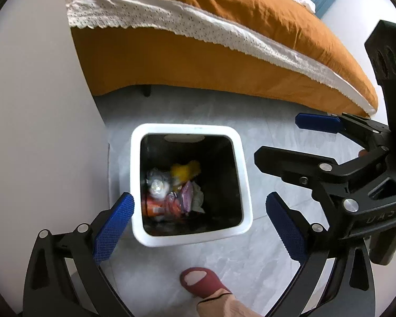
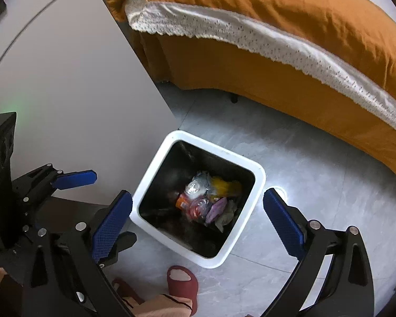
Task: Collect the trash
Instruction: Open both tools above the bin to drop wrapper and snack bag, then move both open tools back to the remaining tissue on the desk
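A white square trash bin [image 1: 240, 158] with a dark inside stands on the grey floor; it also shows in the right wrist view [image 2: 260, 182]. Mixed trash [image 1: 173, 192] lies at its bottom: clear plastic, a yellow piece, orange and purple wrappers [image 2: 211, 200]. My left gripper [image 1: 200, 227] hangs open and empty above the bin's near rim. My right gripper [image 2: 198, 224] is open and empty above the bin too. The right gripper also shows in the left wrist view [image 1: 285, 142], open, to the right of the bin. The left gripper shows in the right wrist view [image 2: 100, 208], open, left of the bin.
A bed [image 1: 198, 60] with an orange cover and white lace trim [image 2: 250, 39] runs along the far side. A white cabinet panel [image 2: 66, 92] stands left of the bin. The person's foot in a red slipper [image 1: 200, 282] stands just in front of the bin.
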`<state>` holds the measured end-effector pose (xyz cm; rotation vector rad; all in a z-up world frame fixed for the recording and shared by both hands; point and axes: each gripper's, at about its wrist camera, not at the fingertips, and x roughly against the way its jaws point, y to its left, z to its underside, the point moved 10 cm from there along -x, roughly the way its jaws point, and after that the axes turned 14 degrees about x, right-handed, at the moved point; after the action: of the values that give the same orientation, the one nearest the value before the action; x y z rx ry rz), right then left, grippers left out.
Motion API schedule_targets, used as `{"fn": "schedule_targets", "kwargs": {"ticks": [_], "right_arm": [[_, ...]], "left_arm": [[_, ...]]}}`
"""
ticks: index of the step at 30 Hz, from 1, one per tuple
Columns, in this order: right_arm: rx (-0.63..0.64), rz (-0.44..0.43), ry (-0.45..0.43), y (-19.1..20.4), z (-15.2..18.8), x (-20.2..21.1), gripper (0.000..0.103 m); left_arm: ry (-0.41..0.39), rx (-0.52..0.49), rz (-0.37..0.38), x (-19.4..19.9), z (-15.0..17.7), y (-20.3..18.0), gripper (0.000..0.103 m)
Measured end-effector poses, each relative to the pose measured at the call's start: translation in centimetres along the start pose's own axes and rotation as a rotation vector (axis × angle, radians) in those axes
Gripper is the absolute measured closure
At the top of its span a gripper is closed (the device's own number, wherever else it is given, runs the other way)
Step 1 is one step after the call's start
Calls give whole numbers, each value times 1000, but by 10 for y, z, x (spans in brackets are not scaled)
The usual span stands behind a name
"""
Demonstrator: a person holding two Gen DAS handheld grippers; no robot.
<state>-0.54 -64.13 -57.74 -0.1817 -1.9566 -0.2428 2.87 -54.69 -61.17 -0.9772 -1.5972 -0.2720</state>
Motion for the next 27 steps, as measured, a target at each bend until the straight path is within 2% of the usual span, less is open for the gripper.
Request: {"fn": "schedule_targets", "kwargs": {"ticks": [6,11,19,24,27], "right_arm": [[-4,3,-30,8,-20,44,4],[9,22,-76,14,-42,93,4],[42,38,-200,30,-87,188,4],[60,49,-304,41,-115,248,4],[96,67,-374,53,-132,286,4]], "left_arm": [[-40,41,10,43,-15,-14,5],[-99,40,9,96,-30,-34,5],[-221,36,34,198,-56,-70,5],[-292,53,47,258,-69,-86,5],[-341,62,31,296,-76,-91,5]]}}
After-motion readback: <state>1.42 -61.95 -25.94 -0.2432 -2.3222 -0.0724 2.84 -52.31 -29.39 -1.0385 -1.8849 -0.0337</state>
